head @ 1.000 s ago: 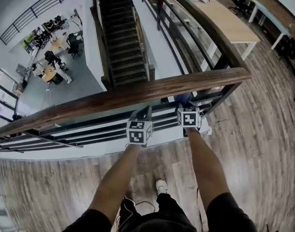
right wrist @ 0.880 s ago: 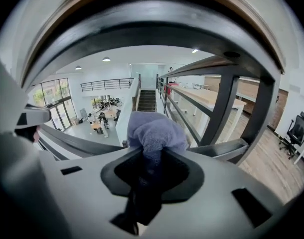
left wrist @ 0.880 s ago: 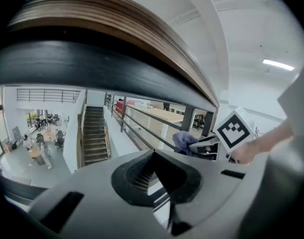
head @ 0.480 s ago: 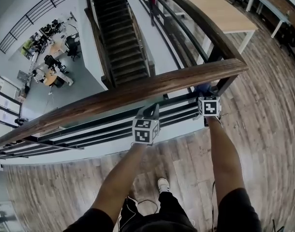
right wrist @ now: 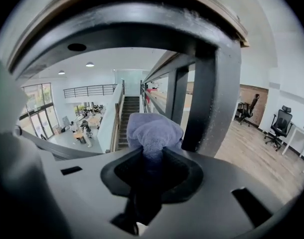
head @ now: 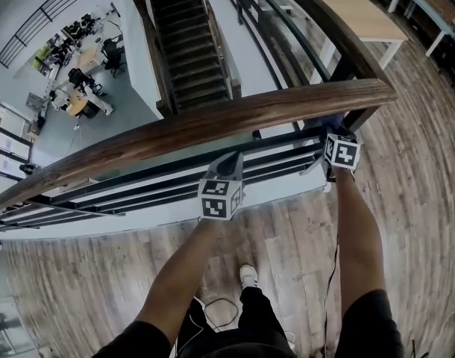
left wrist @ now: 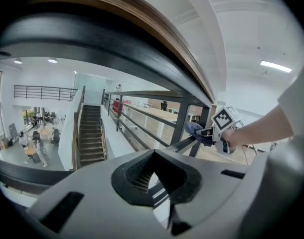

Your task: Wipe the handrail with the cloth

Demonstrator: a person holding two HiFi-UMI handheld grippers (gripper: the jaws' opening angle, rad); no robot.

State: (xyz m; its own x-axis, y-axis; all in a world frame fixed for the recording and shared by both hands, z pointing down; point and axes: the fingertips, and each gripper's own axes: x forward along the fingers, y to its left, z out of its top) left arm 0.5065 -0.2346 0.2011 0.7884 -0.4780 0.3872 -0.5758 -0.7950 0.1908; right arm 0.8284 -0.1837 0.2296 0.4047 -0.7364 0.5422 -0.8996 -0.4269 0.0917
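- Wood-plank floor (head: 287,230): lying nearest, under the person's two outstretched forearms.
- Left gripper (head: 230,164): hanging just below the near side of the rail. Its jaws are meeting with nothing between them. It is keeping roughly the spot it had a second ago.
- Right gripper (head: 333,131): clamping the cloth firmly between its jaws. Over the last second it has been sliding rightward, away from the left gripper, and it is now reaching the corner.
- Blue cloth (right wrist: 153,129): bunching out ahead of the jaws, just under the rail's near edge and beside the black corner post (right wrist: 212,98). Whether it is actually pressing on the wood is hard to settle from these angles.
- Wooden handrail (head: 212,124): running across at a slant and ending at the corner. The rightward stroke is probably running out here, so a return pass is likely coming. The long left stretch is probably still waiting.
- Staircase (head: 186,43): descending beyond the rail.
- Lower office floor (head: 78,88): showing farthest off, with desks.
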